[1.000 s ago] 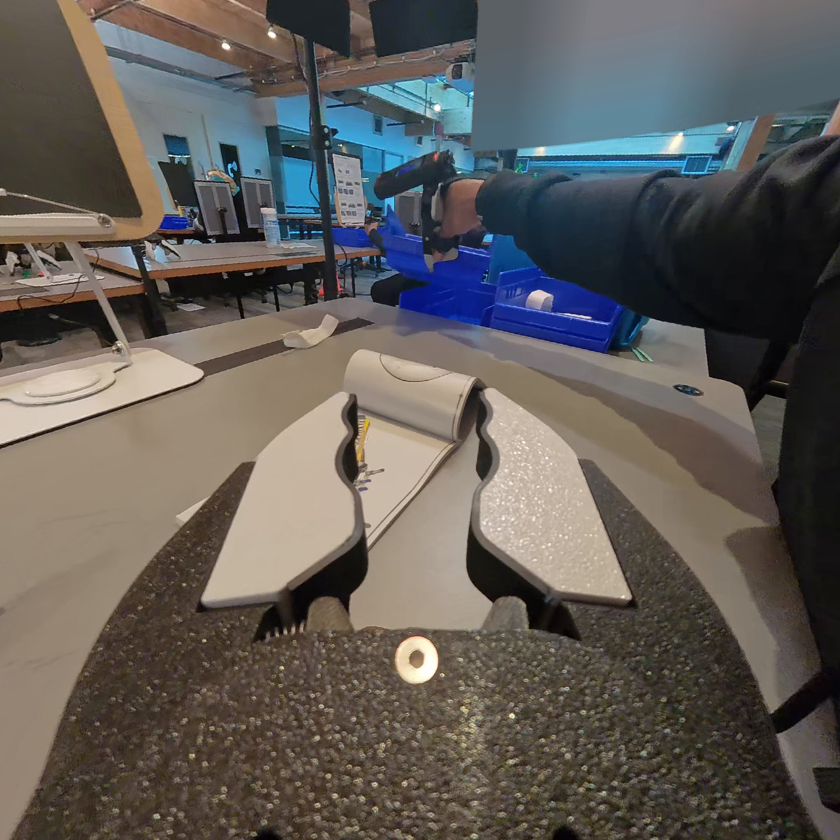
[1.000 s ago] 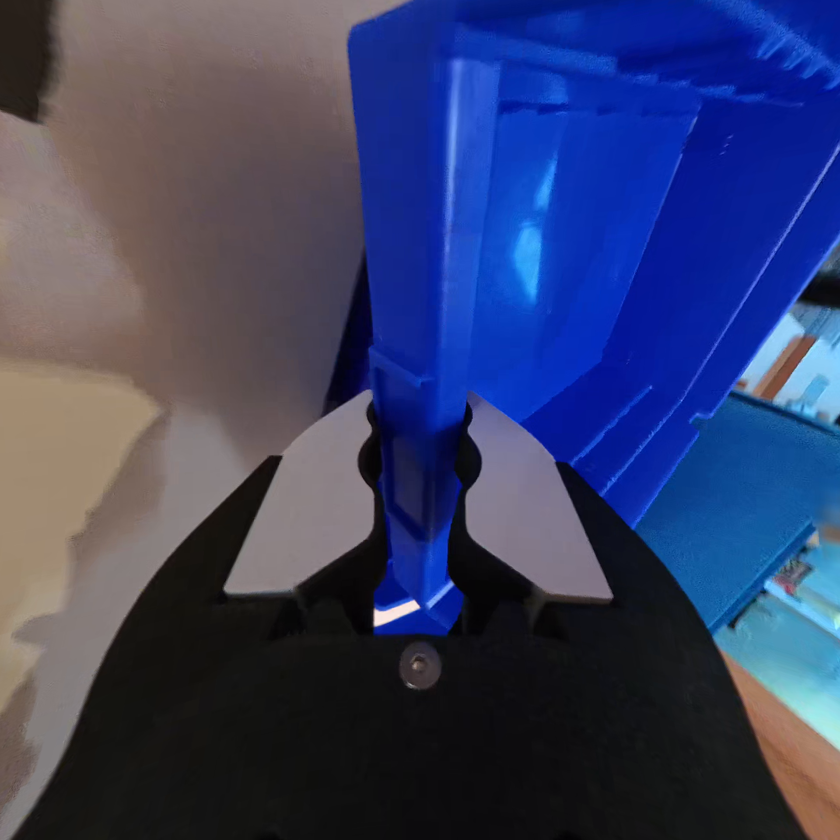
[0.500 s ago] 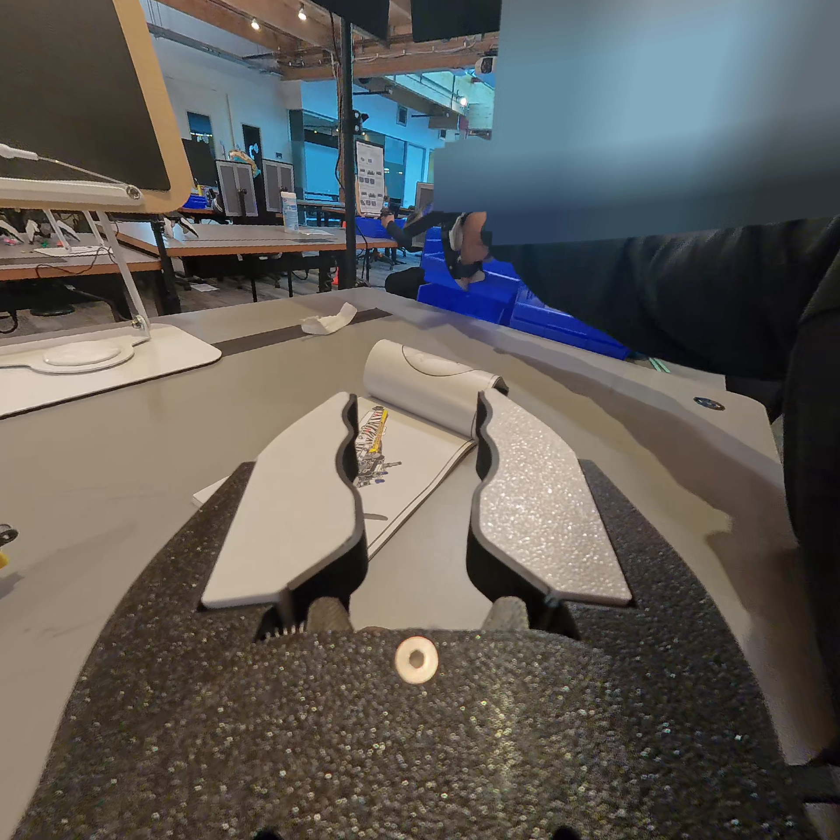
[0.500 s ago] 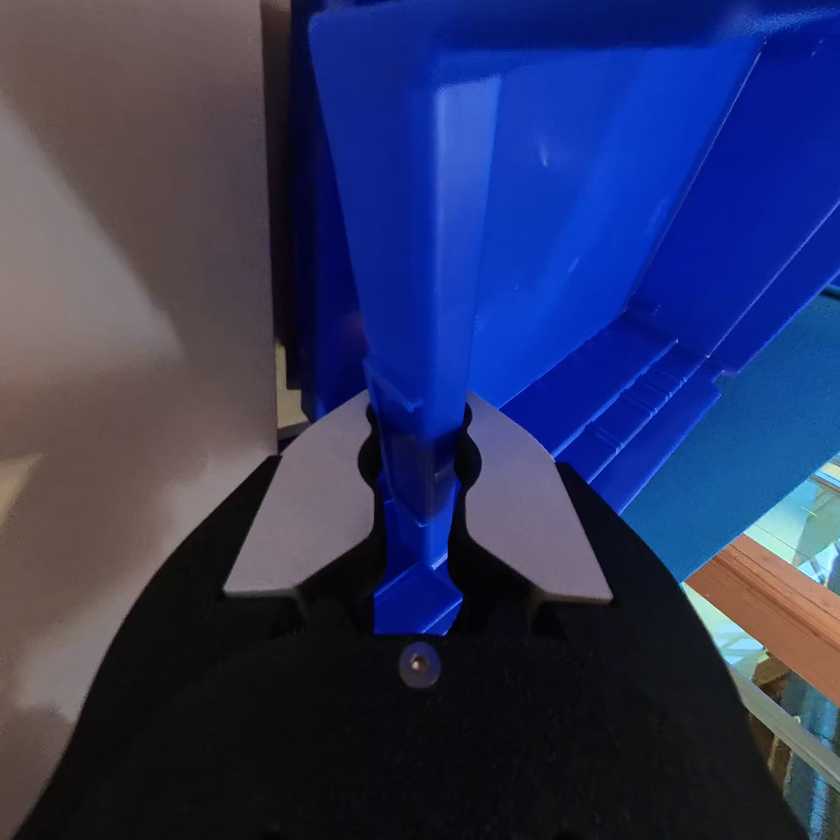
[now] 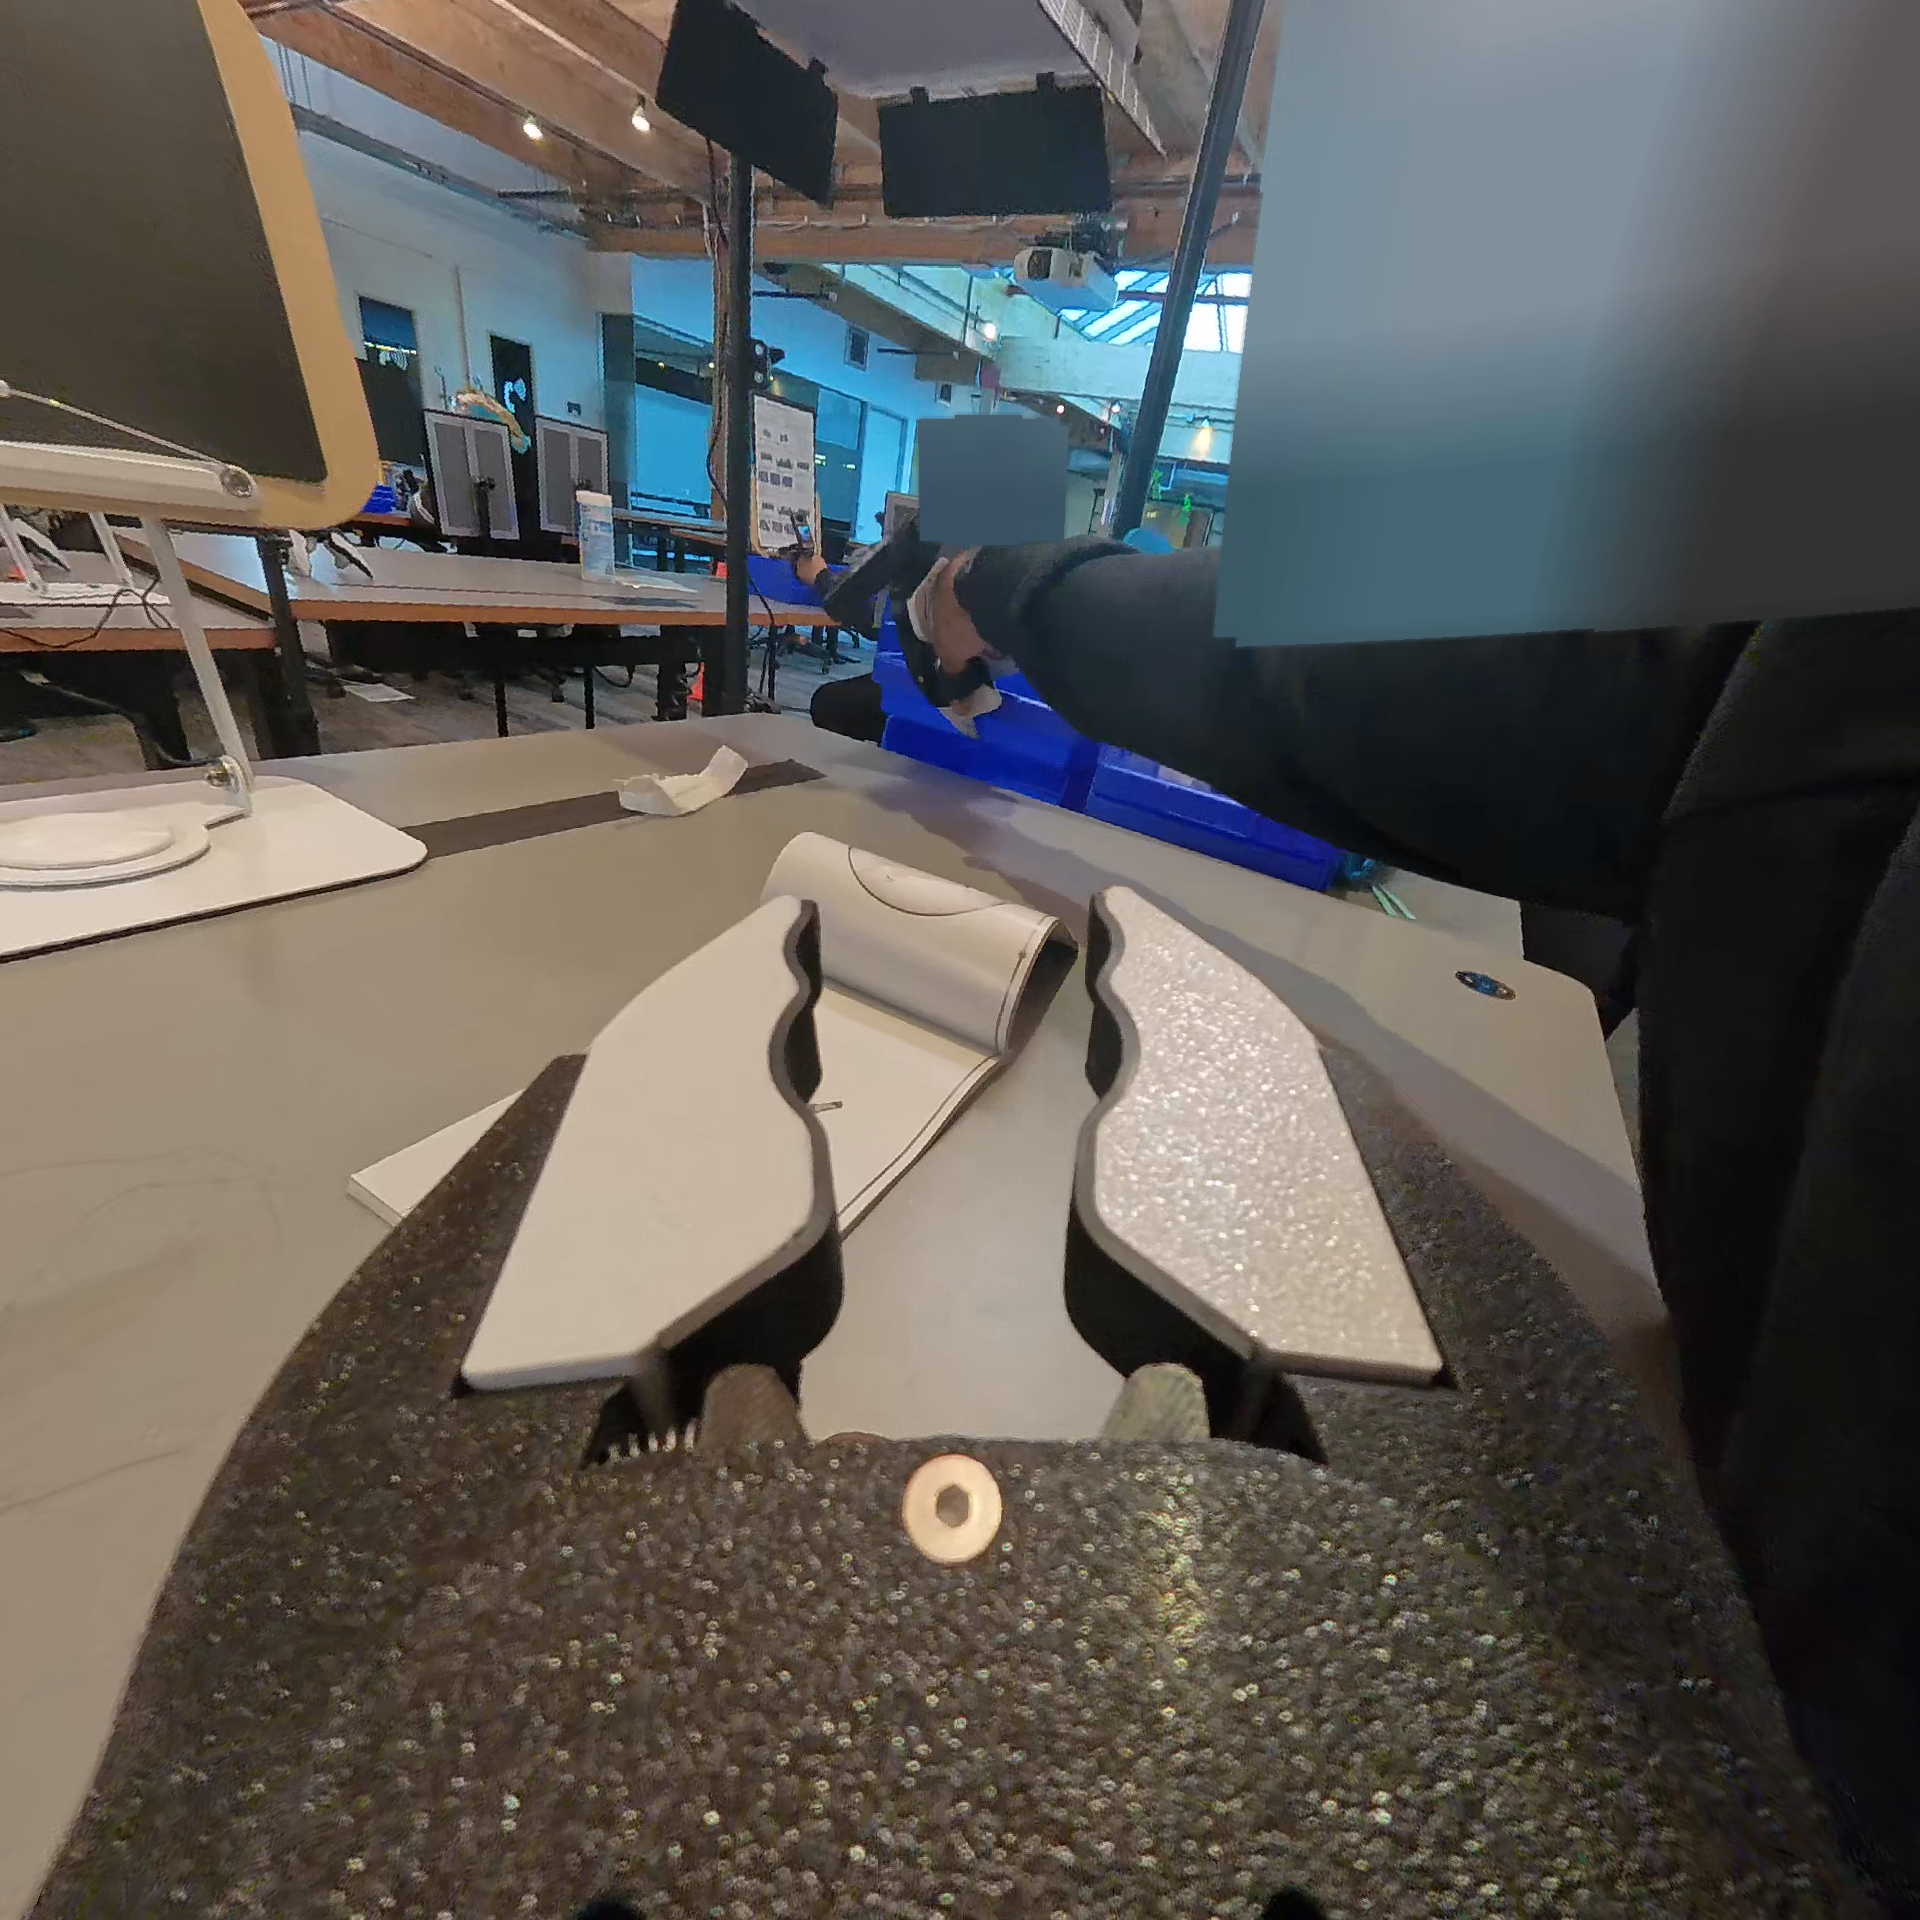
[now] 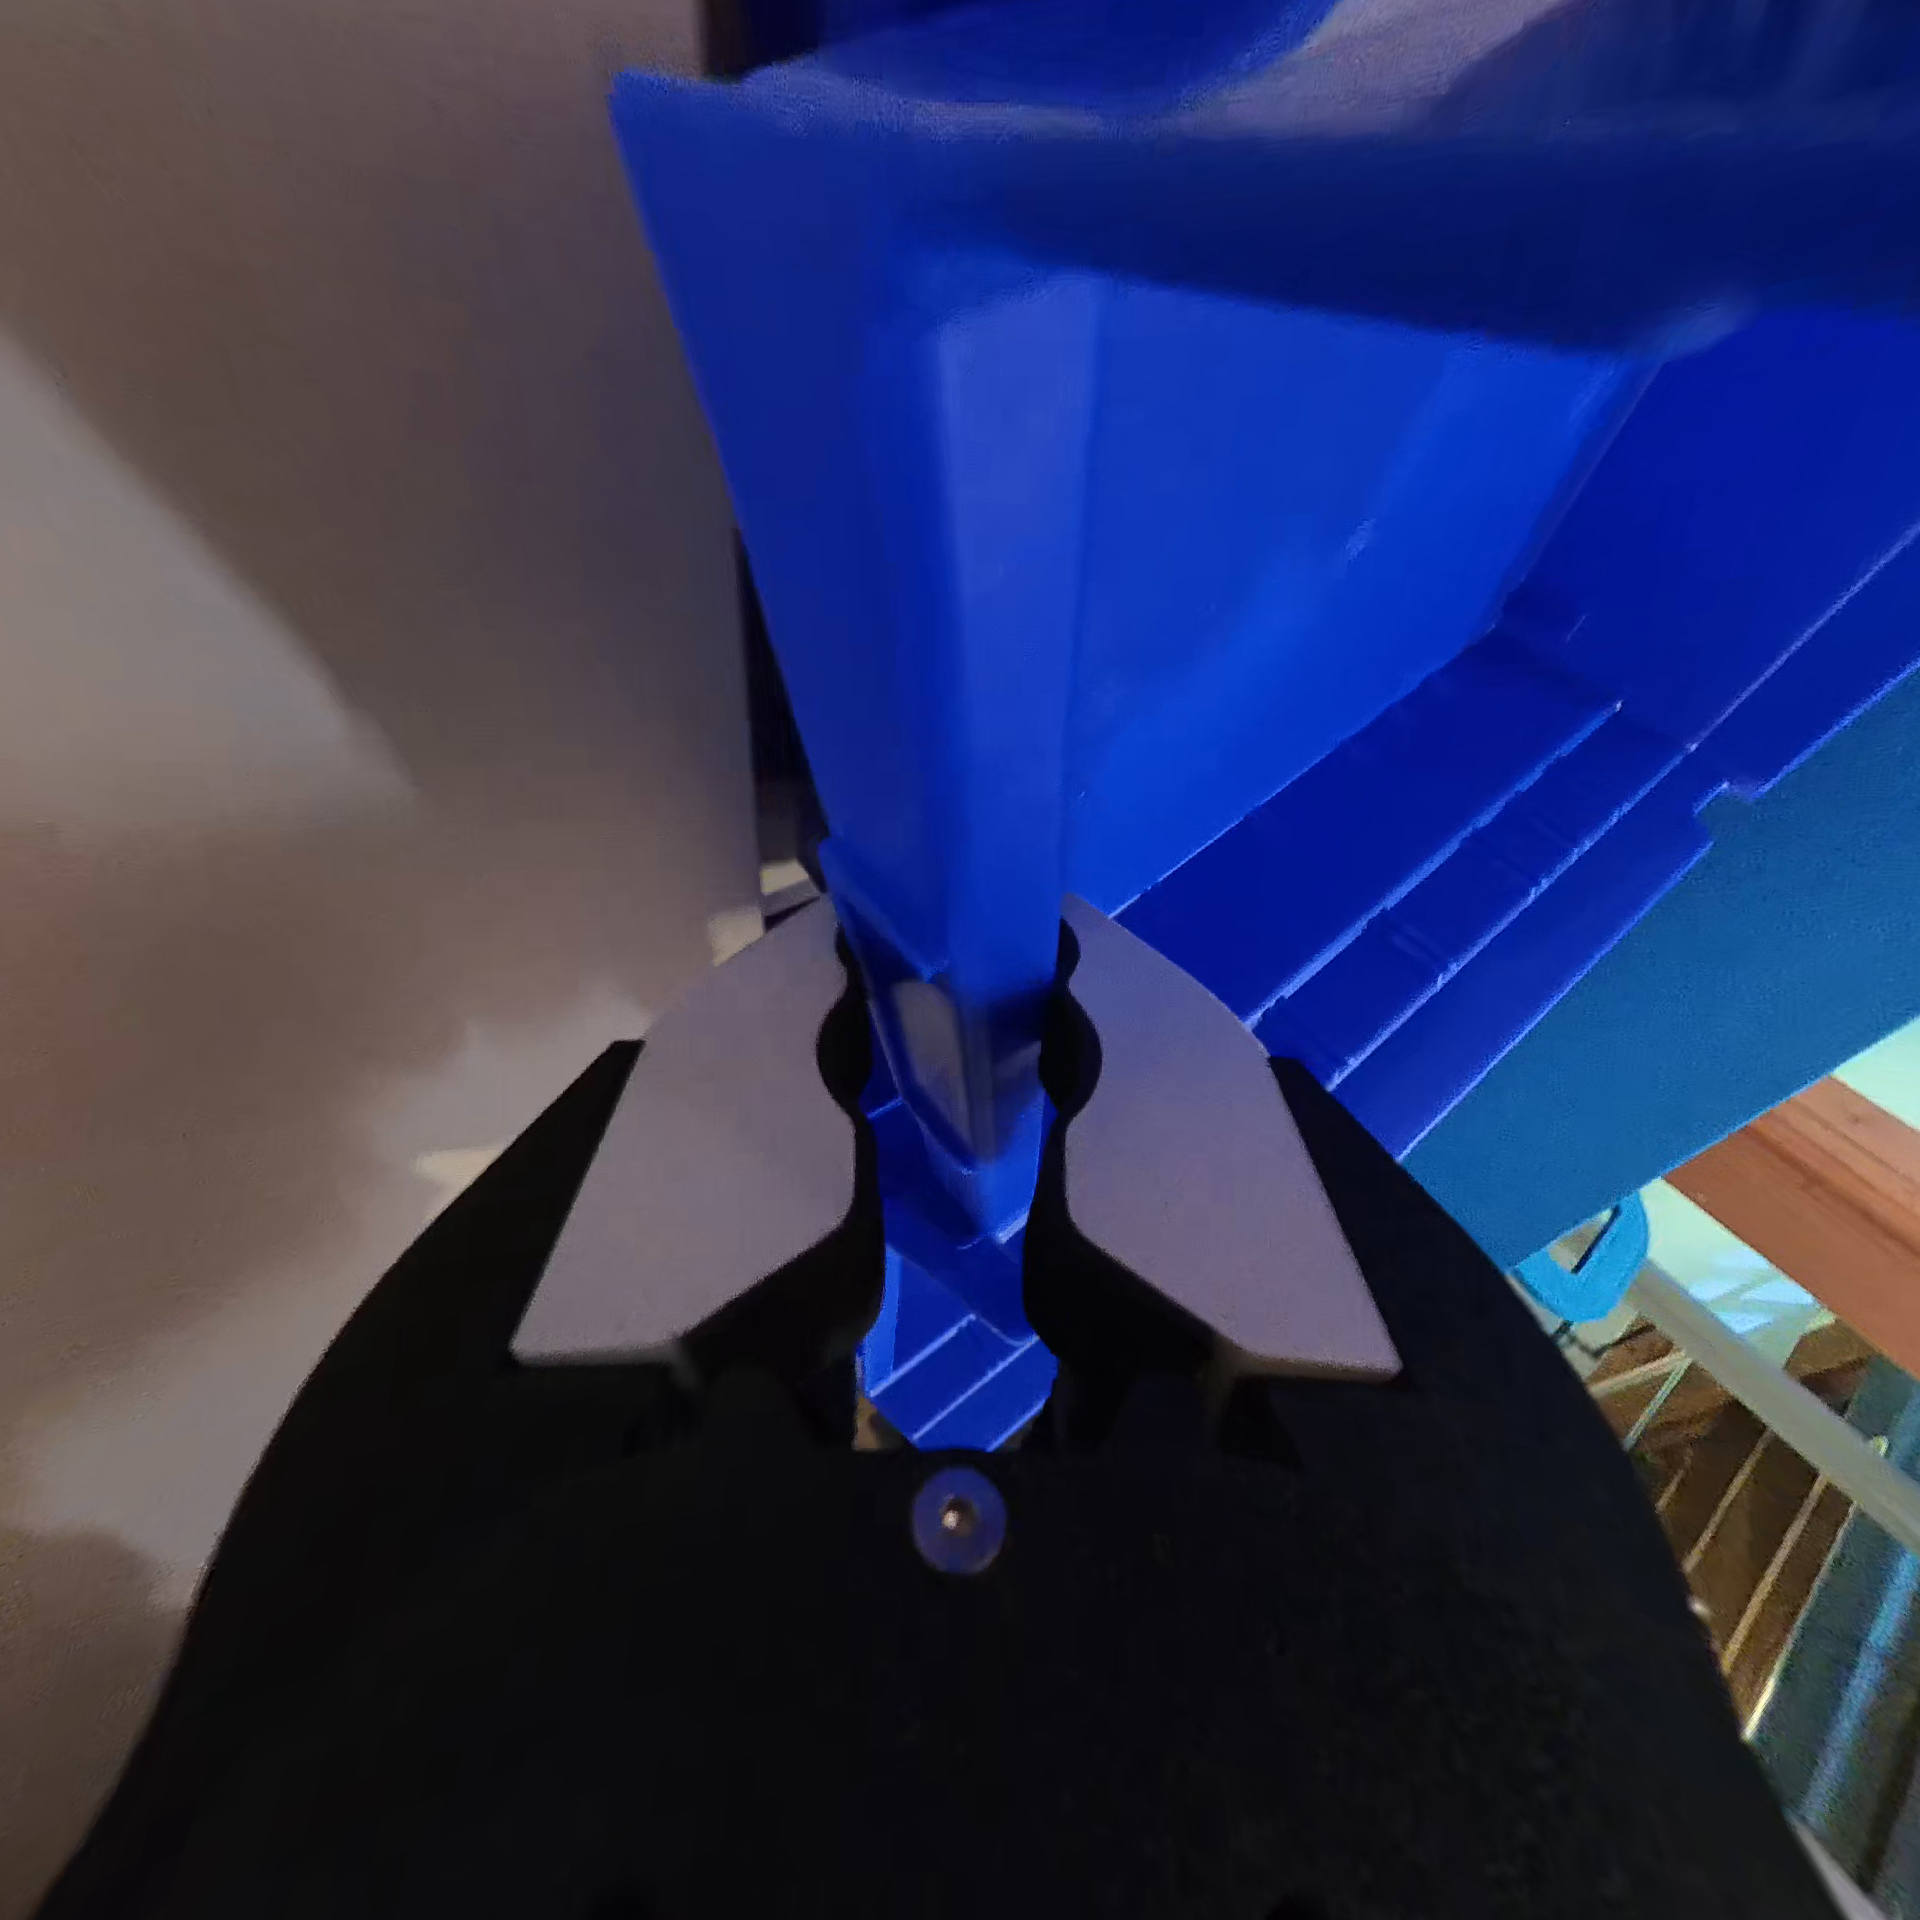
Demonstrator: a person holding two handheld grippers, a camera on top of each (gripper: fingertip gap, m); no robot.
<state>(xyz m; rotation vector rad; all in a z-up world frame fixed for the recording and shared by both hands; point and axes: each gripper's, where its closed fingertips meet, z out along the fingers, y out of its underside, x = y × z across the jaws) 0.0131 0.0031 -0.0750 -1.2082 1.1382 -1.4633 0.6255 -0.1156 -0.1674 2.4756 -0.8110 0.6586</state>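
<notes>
**Blue bin clamped, mat untouched**

Grey table (image 5: 260, 1039) – bearing white mat (image 5: 914, 1101), far end curled, below left gripper (image 5: 945, 966): jaws apart, nothing held. Right gripper (image 6: 951, 997) clamped on blue bin (image 6: 1195, 623) wall, lifted and tilted. Risk, judged – bin twisting loose, grip being narrow and off-centre.

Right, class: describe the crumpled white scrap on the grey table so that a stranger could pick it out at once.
Start at the grey table and find the dark strip crossing its far part. The crumpled white scrap lies on that strip, beyond the open left gripper. Unlike the smooth white sheet with a curled end nearer the fingers, it is small, wrinkled and folded.
</notes>
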